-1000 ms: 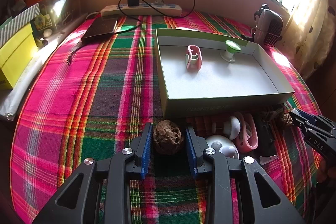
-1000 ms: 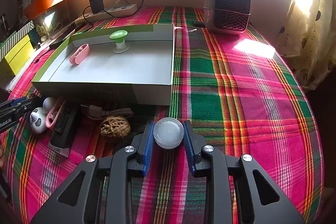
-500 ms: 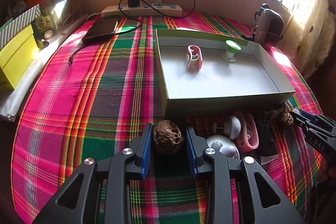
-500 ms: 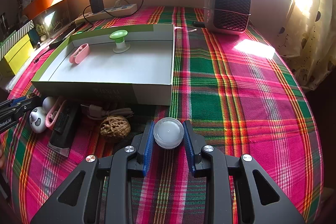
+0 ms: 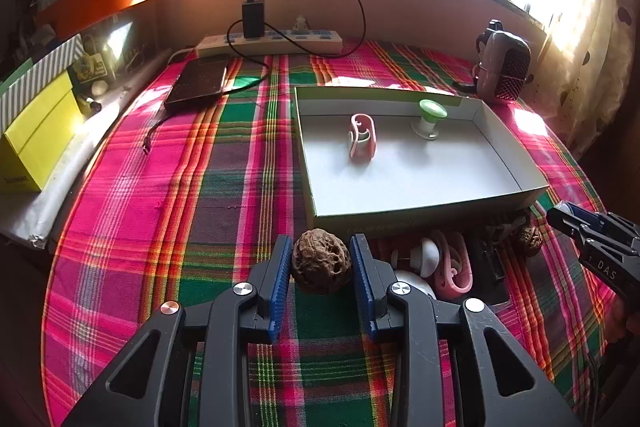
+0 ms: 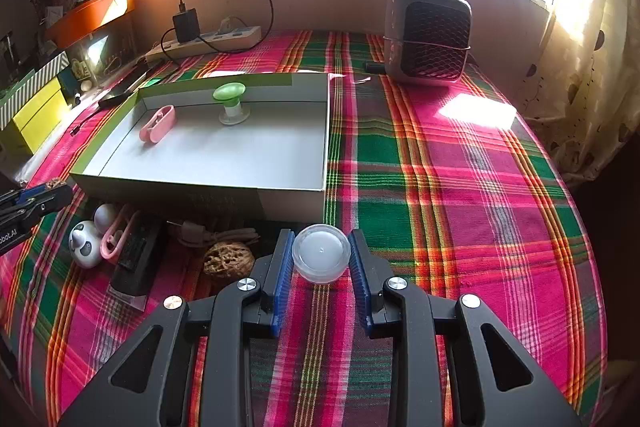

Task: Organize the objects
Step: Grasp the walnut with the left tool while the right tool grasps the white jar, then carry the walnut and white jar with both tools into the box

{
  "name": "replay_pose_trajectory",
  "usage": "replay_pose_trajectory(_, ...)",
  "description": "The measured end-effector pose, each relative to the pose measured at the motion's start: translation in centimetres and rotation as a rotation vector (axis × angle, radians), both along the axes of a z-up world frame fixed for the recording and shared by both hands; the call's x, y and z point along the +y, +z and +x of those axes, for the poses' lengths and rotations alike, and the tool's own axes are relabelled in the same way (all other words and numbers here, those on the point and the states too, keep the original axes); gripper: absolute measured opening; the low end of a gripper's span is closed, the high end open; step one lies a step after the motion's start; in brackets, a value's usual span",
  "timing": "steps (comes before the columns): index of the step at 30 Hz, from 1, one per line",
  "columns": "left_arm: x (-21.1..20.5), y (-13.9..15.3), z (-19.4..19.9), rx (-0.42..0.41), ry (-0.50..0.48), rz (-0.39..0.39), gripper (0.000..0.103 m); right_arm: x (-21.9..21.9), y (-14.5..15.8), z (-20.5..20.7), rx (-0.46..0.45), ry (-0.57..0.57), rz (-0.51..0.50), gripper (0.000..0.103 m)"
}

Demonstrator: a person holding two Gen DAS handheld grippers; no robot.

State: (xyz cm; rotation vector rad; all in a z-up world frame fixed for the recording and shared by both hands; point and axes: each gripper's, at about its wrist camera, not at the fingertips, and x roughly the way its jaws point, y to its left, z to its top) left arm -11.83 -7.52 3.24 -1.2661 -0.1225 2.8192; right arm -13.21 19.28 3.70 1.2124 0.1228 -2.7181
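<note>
My left gripper (image 5: 320,259) is shut on a brown walnut (image 5: 321,261) and holds it just above the cloth, in front of the shallow box (image 5: 416,217). My right gripper (image 6: 320,255) is shut on a white round lid-like container (image 6: 321,253) near the box's front right corner (image 6: 296,201). Inside the box lie a pink clip (image 5: 362,143) and a green-topped spool (image 5: 430,123). Between the grippers, in front of the box, lie a second walnut (image 6: 228,261), a panda-faced white item (image 6: 84,243), a pink clip (image 6: 116,237) and a black item (image 6: 134,259).
A small heater (image 6: 428,35) stands at the back right. A power strip with charger (image 5: 272,41) and a dark tablet (image 5: 200,81) lie at the back. Yellow boxes (image 5: 36,139) sit off the table's left edge. A curtain (image 6: 592,67) hangs at the right.
My left gripper has lifted the walnut slightly; the view has risen a little. The right gripper and its container have not visibly moved.
</note>
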Motion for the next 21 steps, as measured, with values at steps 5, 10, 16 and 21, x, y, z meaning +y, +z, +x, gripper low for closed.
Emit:
replay_pose_trajectory(5,0.2,1.0,-0.1,0.024,-0.012,-0.007,0.028,-0.2,1.1,0.0,0.021,0.012,-0.009,0.028)
replay_pose_trajectory(10,0.6,1.6,-0.6,0.042,-0.021,-0.011,0.028,-0.7,2.4,-0.4,0.045,0.031,-0.012,0.028)
replay_pose_trajectory(16,1.3,2.1,-1.4,0.047,-0.035,-0.003,0.028,-1.4,3.7,-1.8,0.064,0.06,-0.026,0.028)
replay_pose_trajectory(21,2.0,2.2,-2.4,0.048,-0.051,-0.012,0.028,-2.3,4.2,-3.7,0.065,0.089,-0.027,0.028)
